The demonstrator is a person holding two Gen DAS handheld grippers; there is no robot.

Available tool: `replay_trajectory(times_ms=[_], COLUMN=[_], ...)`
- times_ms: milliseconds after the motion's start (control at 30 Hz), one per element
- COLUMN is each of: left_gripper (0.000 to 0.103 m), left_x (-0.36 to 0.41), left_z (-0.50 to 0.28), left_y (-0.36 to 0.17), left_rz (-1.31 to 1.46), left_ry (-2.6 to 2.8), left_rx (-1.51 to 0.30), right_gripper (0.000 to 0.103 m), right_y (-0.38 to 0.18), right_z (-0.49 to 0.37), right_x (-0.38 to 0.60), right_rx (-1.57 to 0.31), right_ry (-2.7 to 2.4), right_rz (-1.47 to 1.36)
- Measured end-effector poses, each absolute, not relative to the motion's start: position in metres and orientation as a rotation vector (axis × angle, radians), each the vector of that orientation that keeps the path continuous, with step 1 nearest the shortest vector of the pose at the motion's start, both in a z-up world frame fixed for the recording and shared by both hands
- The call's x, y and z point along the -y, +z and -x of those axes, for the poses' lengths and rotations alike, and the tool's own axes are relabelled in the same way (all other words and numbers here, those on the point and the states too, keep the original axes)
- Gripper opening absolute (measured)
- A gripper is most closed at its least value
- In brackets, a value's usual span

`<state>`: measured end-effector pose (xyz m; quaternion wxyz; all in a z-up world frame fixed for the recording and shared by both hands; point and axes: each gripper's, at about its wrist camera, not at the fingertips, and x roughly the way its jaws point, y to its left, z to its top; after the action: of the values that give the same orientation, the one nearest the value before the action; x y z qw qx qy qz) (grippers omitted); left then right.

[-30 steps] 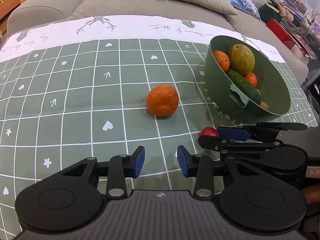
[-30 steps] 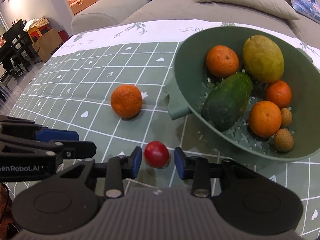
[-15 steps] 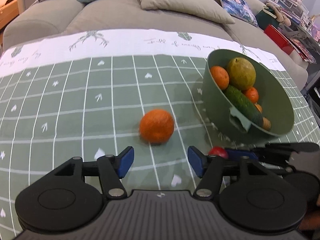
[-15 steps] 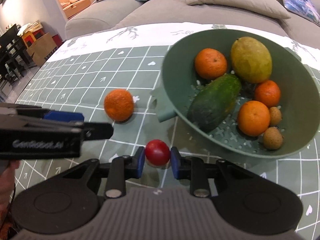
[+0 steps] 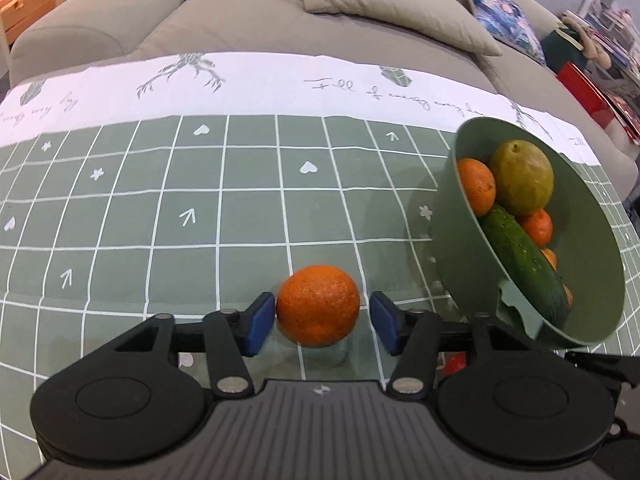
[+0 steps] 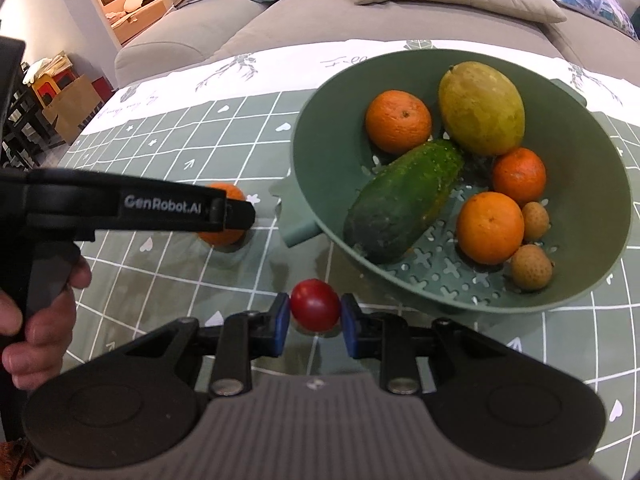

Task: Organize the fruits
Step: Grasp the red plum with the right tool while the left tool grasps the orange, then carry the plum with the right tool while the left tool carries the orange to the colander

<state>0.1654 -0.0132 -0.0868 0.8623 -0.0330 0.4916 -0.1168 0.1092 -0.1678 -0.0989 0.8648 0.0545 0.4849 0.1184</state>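
"GenRobot.AI" on left gripper (image 6: 236, 216), fingers spread around orange (image 5: 318, 306), right gripper (image 6: 314, 322) clamping red fruit (image 6: 315, 310)

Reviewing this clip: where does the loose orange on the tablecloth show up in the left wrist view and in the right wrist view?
Left wrist: the loose orange sits low centre, between the open jaws of the left gripper.
Right wrist: the same orange is at mid left, partly hidden behind the left gripper's finger.
Shared landmark: the green bowl of fruit, to the orange's right in both views.
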Motion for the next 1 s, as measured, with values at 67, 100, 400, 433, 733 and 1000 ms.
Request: replay_trajectory(times_ms=[67,100,400,433,733,1000], left_gripper=[0.054,0.053,0.05,0.05,0.05,0.05], left_x=[0.012,0.012,0.01,0.01,0.013,0.03], left_z=[-0.166,-0.166,-0.152,-0.148,-0.105,-0.075], left_y=[-0.088,-0.087,-0.081,-0.079,-0.052,-0.021], left_rz=[0.082,0.089,0.102,0.1,0.078,0.039], left_ry=[-0.24,-0.241,-0.252,-0.255,-0.298,-0.37], left_rx=[-1.034,-1.033,-1.054,-1.054,-1.093,-1.088], right_gripper=[0.023,0.023,0.023,0.023,0.023,0.023], right_y=[-0.099,-0.099,-0.095,-0.094,-0.077,-0.054], right_z=[-0.109,-0.109,-0.101,-0.099,-0.074,-0.046], right_x=[0.168,0.169,0.174,0.175,0.19,0.212], right_rx=[-1.016,-1.015,-1.01,-1.011,-1.022,-1.005], right_ry=[0.247,0.247,0.251,0.253,0.291,0.306], right_rz=[-0.116,-0.117,-0.115,-0.114,-0.082,-0.08])
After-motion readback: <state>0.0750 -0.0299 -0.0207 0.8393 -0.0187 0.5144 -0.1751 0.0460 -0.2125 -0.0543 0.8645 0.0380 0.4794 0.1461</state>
